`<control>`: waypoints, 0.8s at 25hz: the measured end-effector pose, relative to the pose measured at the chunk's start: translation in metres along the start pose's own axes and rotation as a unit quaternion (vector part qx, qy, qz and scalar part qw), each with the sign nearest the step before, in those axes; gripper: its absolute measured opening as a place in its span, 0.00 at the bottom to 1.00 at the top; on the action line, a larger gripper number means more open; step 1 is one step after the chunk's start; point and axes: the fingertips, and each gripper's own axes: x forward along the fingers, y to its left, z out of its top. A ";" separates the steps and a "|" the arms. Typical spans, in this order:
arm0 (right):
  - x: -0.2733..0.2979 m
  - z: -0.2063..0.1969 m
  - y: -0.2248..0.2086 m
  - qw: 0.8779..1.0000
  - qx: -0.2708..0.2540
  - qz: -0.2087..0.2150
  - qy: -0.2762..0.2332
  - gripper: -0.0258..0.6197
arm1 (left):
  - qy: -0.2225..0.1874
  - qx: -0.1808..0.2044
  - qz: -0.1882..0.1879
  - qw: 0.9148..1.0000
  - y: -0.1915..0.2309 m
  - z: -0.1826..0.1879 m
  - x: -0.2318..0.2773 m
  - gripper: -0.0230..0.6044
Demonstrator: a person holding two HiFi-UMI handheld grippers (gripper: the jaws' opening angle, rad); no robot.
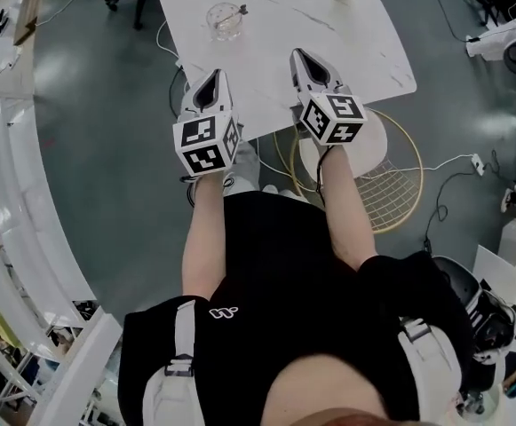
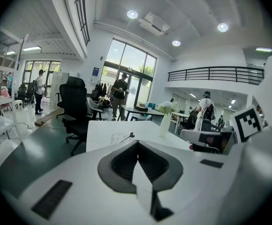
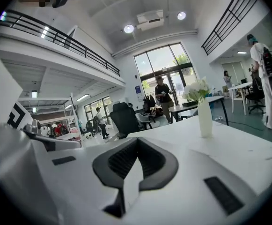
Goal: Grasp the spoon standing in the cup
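In the head view we are at the approach step. The cup (image 1: 226,20), a clear glass one, stands on the white table (image 1: 364,43) in the upper middle of the frame. The spoon (image 1: 237,11) leans out of it toward the upper right. Both arms reach forward side by side from the lower middle of the frame. The left gripper (image 1: 213,78) sits at the table's near edge, below the cup and well apart from it. The right gripper (image 1: 300,56) is over the table to the cup's lower right, also apart from it.

In the left gripper view this claw's jaws meet at the tip with nothing between them. It points slightly downward along the tabletop. The cup (image 2: 119,138) and spoon (image 2: 128,136) show small just above the left gripper (image 2: 136,143), nearly in line with it. A white vase (image 2: 164,123) stands further right.

In the right gripper view the right gripper (image 3: 136,142) is likewise pressed closed and empty. It faces the vase (image 3: 204,116) in the right half of the frame, and no cup shows here.

We judge that the next move calls for spreading one claw's jaws. They then need to go either side of the spoon's handle above the cup rim and close without tipping the glass.
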 end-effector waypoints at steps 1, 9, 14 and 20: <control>0.012 -0.001 0.001 1.000 0.004 0.001 0.003 0.05 | 0.007 -0.002 -0.001 1.000 0.007 0.000 0.009 0.06; 0.076 -0.019 0.001 0.999 0.000 0.012 0.036 0.05 | 0.037 -0.027 -0.003 0.999 0.040 -0.008 0.061 0.06; 0.109 -0.028 -0.005 0.998 0.003 0.020 0.061 0.16 | 0.047 -0.041 0.000 0.998 0.056 -0.012 0.082 0.06; 0.147 -0.043 -0.007 0.996 0.020 0.016 0.079 0.21 | 0.057 -0.060 0.017 0.996 0.093 -0.012 0.089 0.06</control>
